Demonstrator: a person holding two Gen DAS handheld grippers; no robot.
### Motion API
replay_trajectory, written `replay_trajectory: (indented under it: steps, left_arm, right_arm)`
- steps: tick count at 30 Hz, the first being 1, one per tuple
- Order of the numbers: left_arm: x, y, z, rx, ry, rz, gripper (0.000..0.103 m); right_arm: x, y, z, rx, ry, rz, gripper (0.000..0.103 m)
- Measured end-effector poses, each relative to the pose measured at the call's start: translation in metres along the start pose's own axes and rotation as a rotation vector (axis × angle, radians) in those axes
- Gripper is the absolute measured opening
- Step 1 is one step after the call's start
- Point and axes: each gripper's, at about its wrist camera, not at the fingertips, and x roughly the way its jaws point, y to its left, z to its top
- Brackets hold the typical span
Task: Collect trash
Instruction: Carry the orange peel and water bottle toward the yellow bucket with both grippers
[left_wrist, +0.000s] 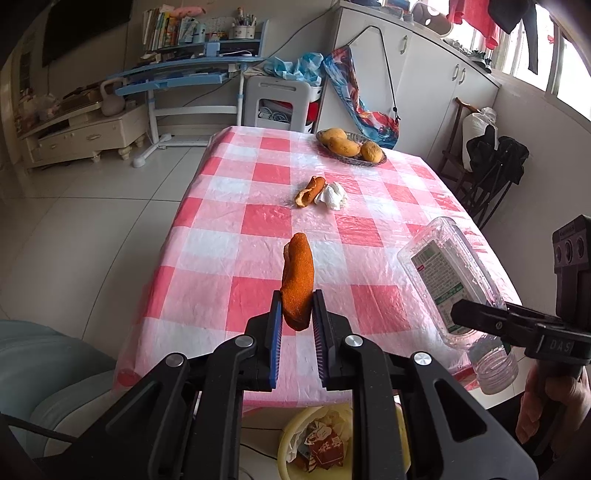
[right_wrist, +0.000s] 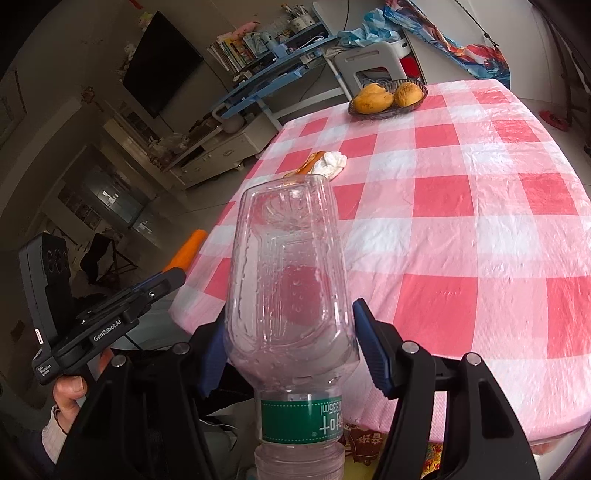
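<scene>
My left gripper (left_wrist: 297, 314) is shut on an orange peel strip (left_wrist: 297, 280), held above the near edge of the pink-checked table (left_wrist: 258, 214). My right gripper (right_wrist: 290, 332) is shut on an empty clear plastic bottle (right_wrist: 291, 273), bottom pointing away, green label toward the camera. From the left wrist view that bottle (left_wrist: 447, 277) hangs at the table's right near corner. A second orange peel (left_wrist: 309, 191) and a crumpled white tissue (left_wrist: 332, 195) lie together mid-table. Below the table edge stands a yellow bin (left_wrist: 291, 435) with wrappers inside.
A basket of mangoes (left_wrist: 351, 146) sits at the table's far end. A blue desk with books (left_wrist: 192, 66) and a white cabinet (left_wrist: 85, 133) stand beyond on the tiled floor. A dark folding chair (left_wrist: 491, 173) is right of the table. A pale seat cushion (left_wrist: 44, 362) lies at lower left.
</scene>
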Motion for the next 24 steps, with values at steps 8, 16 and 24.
replay_trajectory:
  steps: [8,16,24]
  left_arm:
    - [-0.005,0.002,-0.002,-0.005,-0.003,-0.003,0.015]
    - [-0.009,0.002,-0.005,-0.002,-0.004,-0.008,0.015]
    - [-0.012,-0.010,-0.028,0.039,0.046,-0.033,0.015]
  right_arm:
    - [0.002,0.001,-0.009,0.005,-0.001,0.010,0.061]
    - [0.004,0.002,-0.018,0.005,0.013,0.013,0.061]
    - [0.001,0.023,-0.062,-0.028,0.086,0.001,0.061]
